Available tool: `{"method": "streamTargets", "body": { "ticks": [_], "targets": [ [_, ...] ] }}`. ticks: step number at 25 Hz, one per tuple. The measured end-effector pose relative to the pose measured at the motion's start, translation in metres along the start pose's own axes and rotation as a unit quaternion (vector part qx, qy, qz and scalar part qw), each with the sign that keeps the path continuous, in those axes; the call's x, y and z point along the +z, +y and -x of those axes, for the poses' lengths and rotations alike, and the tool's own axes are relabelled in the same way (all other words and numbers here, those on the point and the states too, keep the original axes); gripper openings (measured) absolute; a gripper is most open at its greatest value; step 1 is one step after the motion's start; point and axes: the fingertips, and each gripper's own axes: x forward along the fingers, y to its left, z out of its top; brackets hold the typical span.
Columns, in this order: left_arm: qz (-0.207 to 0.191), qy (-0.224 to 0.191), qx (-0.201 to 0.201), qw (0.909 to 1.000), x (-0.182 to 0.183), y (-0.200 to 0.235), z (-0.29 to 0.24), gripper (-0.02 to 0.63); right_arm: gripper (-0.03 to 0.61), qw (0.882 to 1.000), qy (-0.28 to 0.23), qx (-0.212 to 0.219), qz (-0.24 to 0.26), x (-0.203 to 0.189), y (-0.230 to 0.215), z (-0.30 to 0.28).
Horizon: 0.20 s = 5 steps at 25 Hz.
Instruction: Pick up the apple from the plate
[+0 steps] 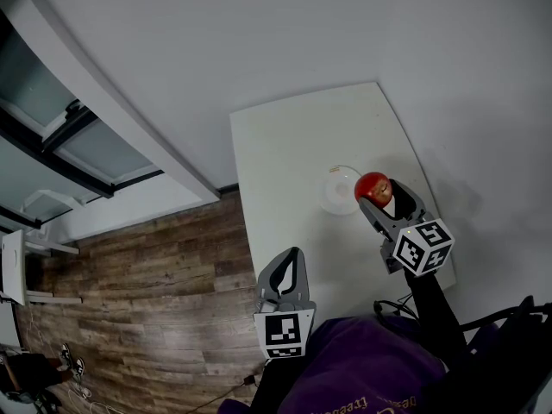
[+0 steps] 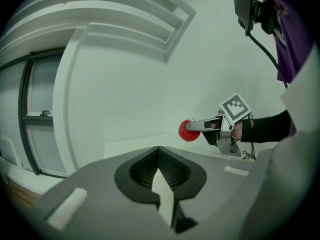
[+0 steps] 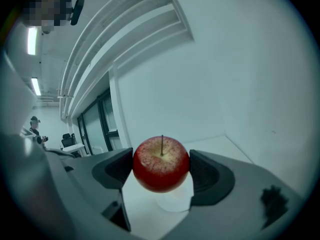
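Apple (image 1: 373,185), red. Head view: pinched at the tip of the right gripper (image 1: 379,198), over the right edge of the table (image 1: 293,145), just beside the white plate (image 1: 328,198). The left gripper (image 1: 291,257) hung at the table's near left edge, well apart.

Left gripper view: left gripper (image 2: 159,151) pressed together on nothing. The apple (image 2: 187,131) showed far ahead in the right gripper (image 2: 200,125), apparently clear of the tabletop.

Right gripper view: apple (image 3: 161,164) clamped on both flanks between the two jaws, stem upright. The plate (image 3: 172,201) lay below it, empty. The lift looked made, and the right side alone carried it.
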Motion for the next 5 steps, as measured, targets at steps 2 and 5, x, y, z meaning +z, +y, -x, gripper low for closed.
{"method": "streamTargets", "body": {
  "ticks": [2, 5],
  "targets": [
    [-0.001, 0.000, 0.000, 1.0000, 0.0001, -0.0002, -0.0002, 0.006, 0.350, 1.000, 0.001, 0.000, -0.001, -0.0008, -0.0004, -0.0001],
    [-0.002, 0.000, -0.001, 1.0000, 0.0000, -0.0006, -0.0004, 0.006, 0.350, 1.000, 0.003, -0.001, -0.002, -0.0025, -0.0013, 0.0006]
  ]
}}
